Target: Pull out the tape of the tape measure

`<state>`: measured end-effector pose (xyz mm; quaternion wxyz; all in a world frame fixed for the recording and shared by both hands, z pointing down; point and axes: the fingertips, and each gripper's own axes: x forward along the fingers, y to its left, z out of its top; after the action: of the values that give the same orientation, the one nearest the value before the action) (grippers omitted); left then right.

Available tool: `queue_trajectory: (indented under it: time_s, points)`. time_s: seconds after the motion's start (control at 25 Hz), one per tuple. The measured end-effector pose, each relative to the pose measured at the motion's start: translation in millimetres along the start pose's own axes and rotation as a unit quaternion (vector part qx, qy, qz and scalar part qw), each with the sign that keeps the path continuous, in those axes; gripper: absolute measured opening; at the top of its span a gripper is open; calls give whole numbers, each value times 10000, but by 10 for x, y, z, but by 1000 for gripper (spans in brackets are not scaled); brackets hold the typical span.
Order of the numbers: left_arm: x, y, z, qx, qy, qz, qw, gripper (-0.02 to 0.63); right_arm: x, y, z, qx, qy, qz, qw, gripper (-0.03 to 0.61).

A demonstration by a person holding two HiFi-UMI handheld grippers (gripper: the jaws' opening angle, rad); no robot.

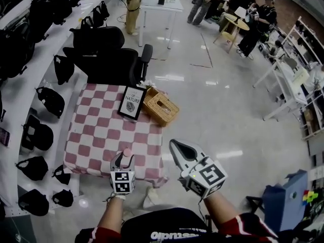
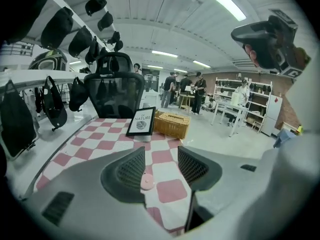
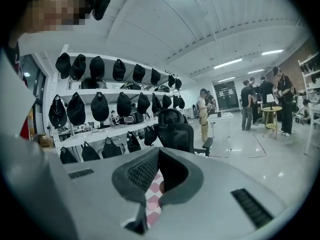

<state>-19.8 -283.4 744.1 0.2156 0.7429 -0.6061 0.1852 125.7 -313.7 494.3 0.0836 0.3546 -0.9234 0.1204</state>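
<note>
Checkered table (image 1: 96, 130): L gripper (image 2: 161, 164) open, pink tape measure (image 2: 147, 181) seen betw. jaws; R gripper (image 3: 159, 154) closed, empty.

Pink round tape measure (image 2: 147, 181) on table (image 2: 100, 144)

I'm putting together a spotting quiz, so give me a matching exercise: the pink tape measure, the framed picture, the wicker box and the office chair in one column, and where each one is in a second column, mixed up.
Things:
1. small round pink tape measure
2. black-framed picture
3. woven wicker box
4. black office chair

Places:
a. beyond the table's far edge
b. lying flat near the near edge of the red-and-white checked cloth
c. on the cloth's far right corner
d. propped upright at the cloth's far side

Pairs: 1-b, 2-d, 3-c, 4-a
</note>
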Motion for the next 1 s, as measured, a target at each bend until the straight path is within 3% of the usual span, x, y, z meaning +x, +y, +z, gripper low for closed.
queue_trajectory:
  time_s: [0.72,1.0]
  points:
    - [873,320,-1043,-329,1274,399,9905,209,274,-289,-156,-10,440,203,9988,3]
    - [1090,404,-1220,-100,1593,453,9861,215,240,-435,-234,3,544,113,9985,3]
